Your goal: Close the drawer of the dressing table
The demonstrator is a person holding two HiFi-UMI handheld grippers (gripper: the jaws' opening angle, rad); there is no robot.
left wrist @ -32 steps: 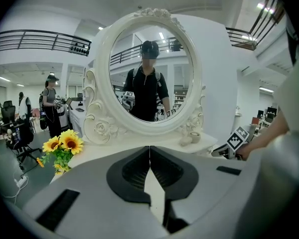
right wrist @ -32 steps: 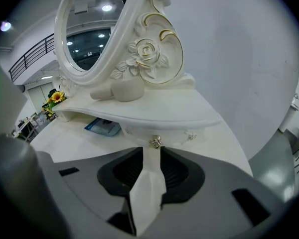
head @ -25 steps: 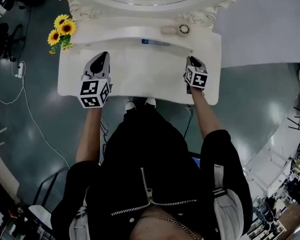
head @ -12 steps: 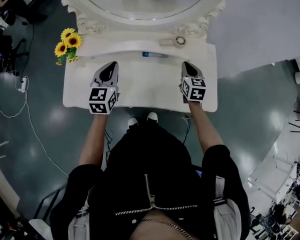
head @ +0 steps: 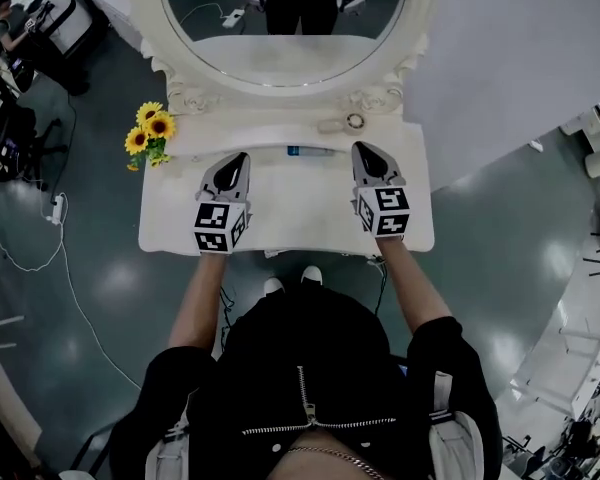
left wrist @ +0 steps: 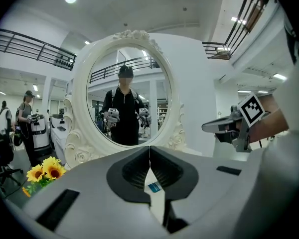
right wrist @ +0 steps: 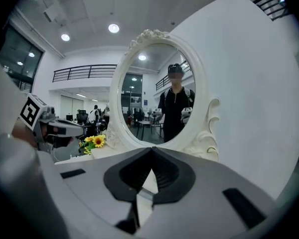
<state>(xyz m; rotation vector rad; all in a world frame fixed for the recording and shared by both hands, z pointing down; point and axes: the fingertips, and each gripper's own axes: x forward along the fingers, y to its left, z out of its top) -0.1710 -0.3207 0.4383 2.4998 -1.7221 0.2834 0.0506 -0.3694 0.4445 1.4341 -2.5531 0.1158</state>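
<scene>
The grey left gripper (head: 238, 159) and grey right gripper (head: 366, 149) hover over the white wooden dressing table (head: 292, 213). Both are clenched tight — nothing is held.

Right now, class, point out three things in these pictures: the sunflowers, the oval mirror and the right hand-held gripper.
sunflowers (head: 152, 128): head view, on the yellow blooms.
oval mirror (head: 200, 23): head view, on the glass, left part.
right hand-held gripper (head: 365, 149): head view, at its shut jaw tips.
</scene>
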